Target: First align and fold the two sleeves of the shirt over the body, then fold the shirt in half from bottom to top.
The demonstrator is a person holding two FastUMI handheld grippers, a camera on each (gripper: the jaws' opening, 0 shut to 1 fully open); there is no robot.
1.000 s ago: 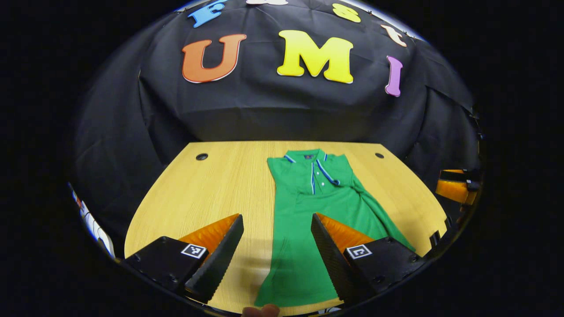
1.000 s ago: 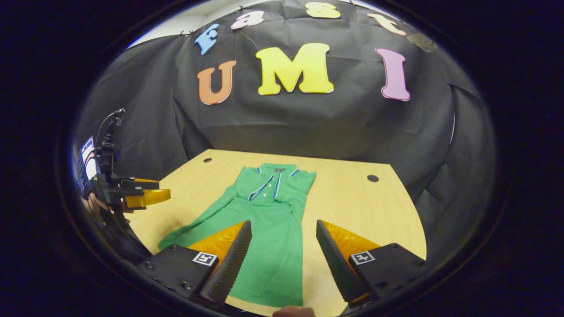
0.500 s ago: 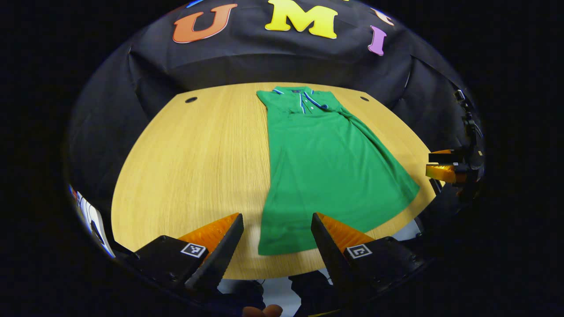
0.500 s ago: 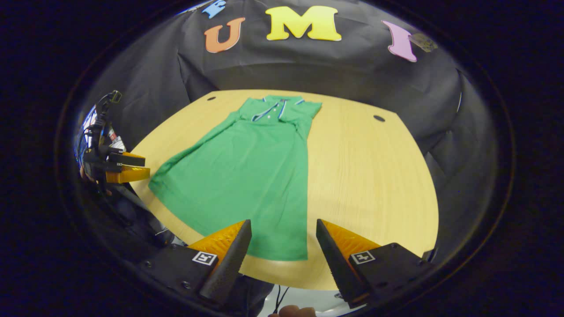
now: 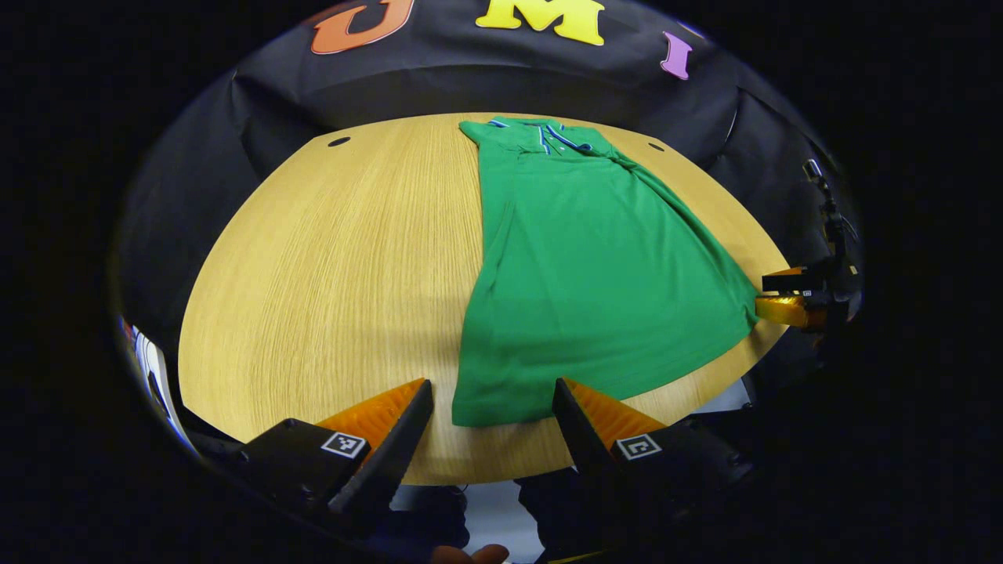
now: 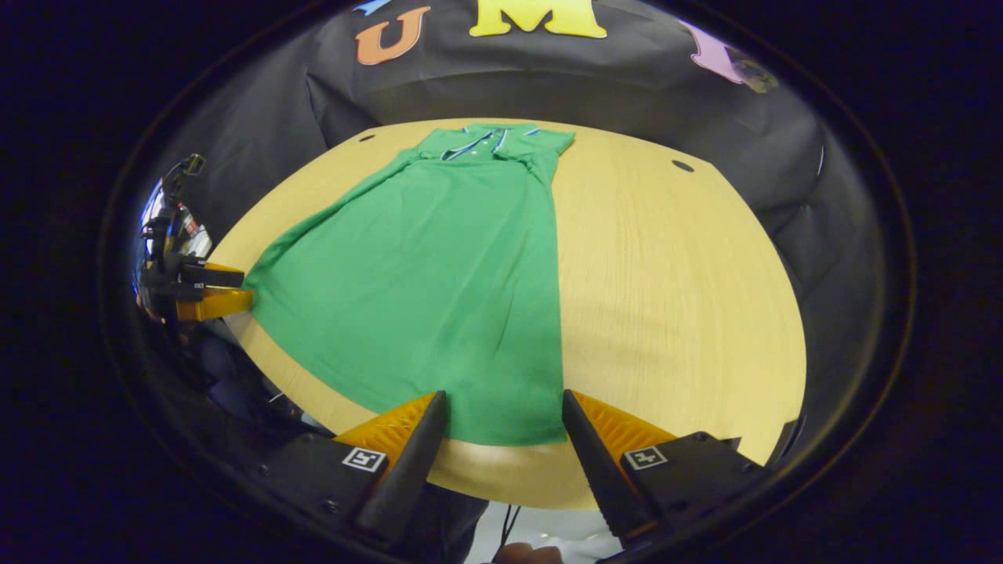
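A green polo shirt lies flat on the wooden table, collar at the far end and both sleeves folded in over the body. Its bottom hem runs along the near table edge. My left gripper hangs open just above the hem's left corner, nothing between its fingers. In the right gripper view the same shirt fills the table's left half, and my right gripper stands open over the hem's right corner. The right gripper also appears at the left gripper view's right edge, and the left gripper at the right gripper view's left edge.
The table has bare wood on both sides of the shirt, with small dark holes near its far corners. Black cloth walls the booth behind. The near table edge drops off just under both grippers.
Both grippers pulled back toward the near edge and tilted down, so the whole shirt and its bottom hem came into view. Both stayed open; the shirt has not moved.
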